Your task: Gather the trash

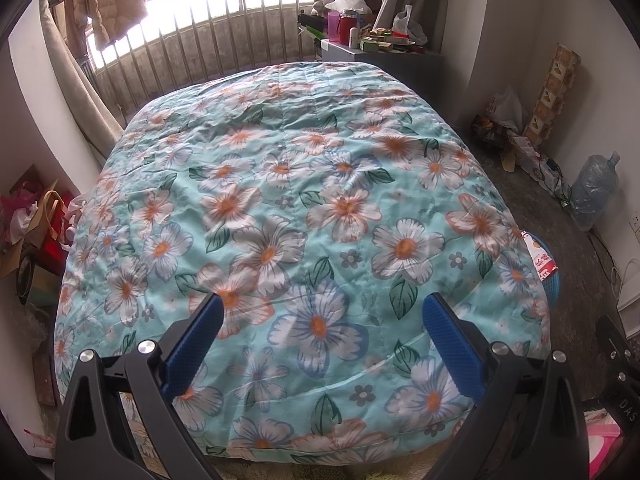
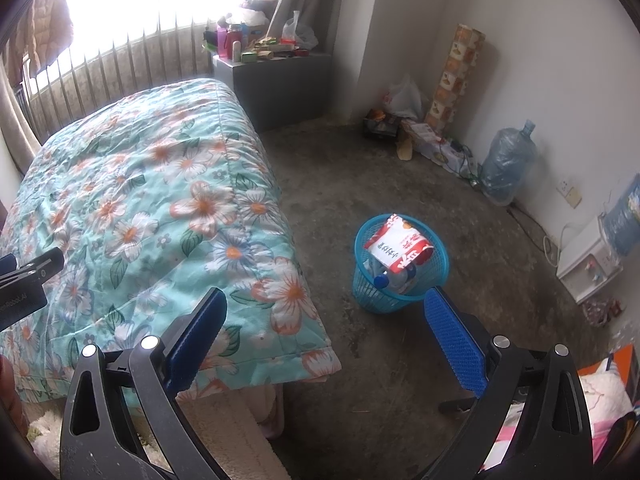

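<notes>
right gripper (image 2: 324, 312) empty, spread | blue bin (image 2: 400, 264) just beyond, seemingly full

Two black plastic arms with triangular cut-outs are seen at the bottom of each wrist view, each capped with silver round screw heads. The left gripper (image 1: 322, 332) and the right gripper (image 2: 325, 330) are both fitted with blue, finely textured pads (image 1: 452, 344). At the left edge of the right view, white lettering is printed on black housing.
</notes>
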